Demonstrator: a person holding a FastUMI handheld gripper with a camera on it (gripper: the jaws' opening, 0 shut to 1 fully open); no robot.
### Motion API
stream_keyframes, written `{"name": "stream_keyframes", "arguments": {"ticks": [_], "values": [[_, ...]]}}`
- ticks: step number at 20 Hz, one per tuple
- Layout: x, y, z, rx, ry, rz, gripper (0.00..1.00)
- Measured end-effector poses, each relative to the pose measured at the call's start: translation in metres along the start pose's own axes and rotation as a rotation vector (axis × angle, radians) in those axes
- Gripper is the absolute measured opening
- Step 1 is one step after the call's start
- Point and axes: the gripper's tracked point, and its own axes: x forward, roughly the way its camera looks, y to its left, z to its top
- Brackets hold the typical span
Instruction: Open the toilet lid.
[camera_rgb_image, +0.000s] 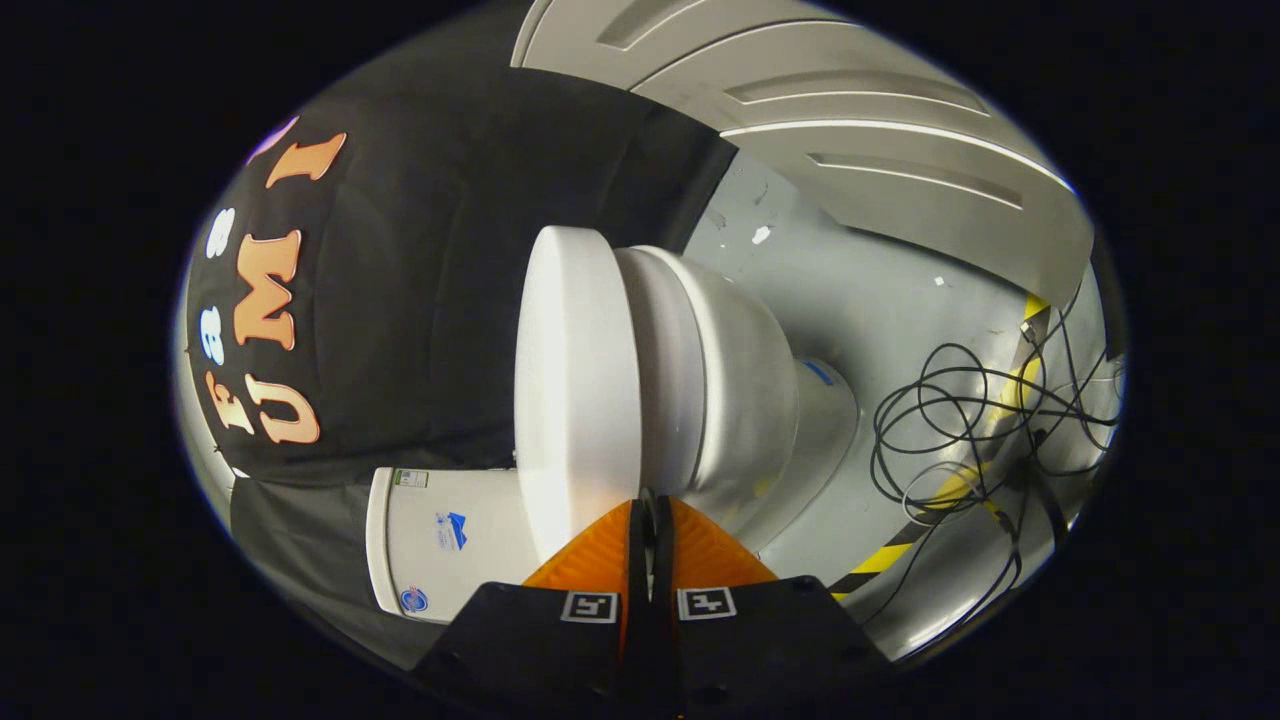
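1. Toilet (740, 370) sat at the centre of the frame, seen rolled on its side by the tilt of the camera, with its white lid (578, 380) appearing as a thick disc just left of the bowl and apparently lying closed on it.
2. The gripper (650, 510) showed at the bottom centre, its two fingers pressed nearly together with just a thin dark slit between them and nothing held; the tips sat right at the seam where the lid met the bowl.
3. The tank (445, 545) lay at the lower left, beside the lid's hinge end.
4. Risk, as a judgement: with the fingers so nearly closed, they seemed to have no grip on the lid's rim, so a lifting push could slide off the smooth rounded edge.
5. Another risk: the tips might wedge under the seat as well as the lid and raise both.
6. If contact slipped partway, the lid could fall back shut.
7. Loose black cables (960, 430) coiled on the grey floor (850, 290) at the right, beside yellow-and-black tape (885, 560); they could snag a foot.
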Motion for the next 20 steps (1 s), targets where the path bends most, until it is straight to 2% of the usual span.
{"name": "stream_keyframes", "arguments": {"ticks": [7, 12, 20], "values": [[-0.001, 0.013, 0.003, -0.071, -0.038, -0.02, 0.08], [-0.012, 0.047, 0.012, -0.285, -0.115, -0.041, 0.08], [-0.024, 0.084, 0.007, -0.43, -0.182, -0.104, 0.09]]}}
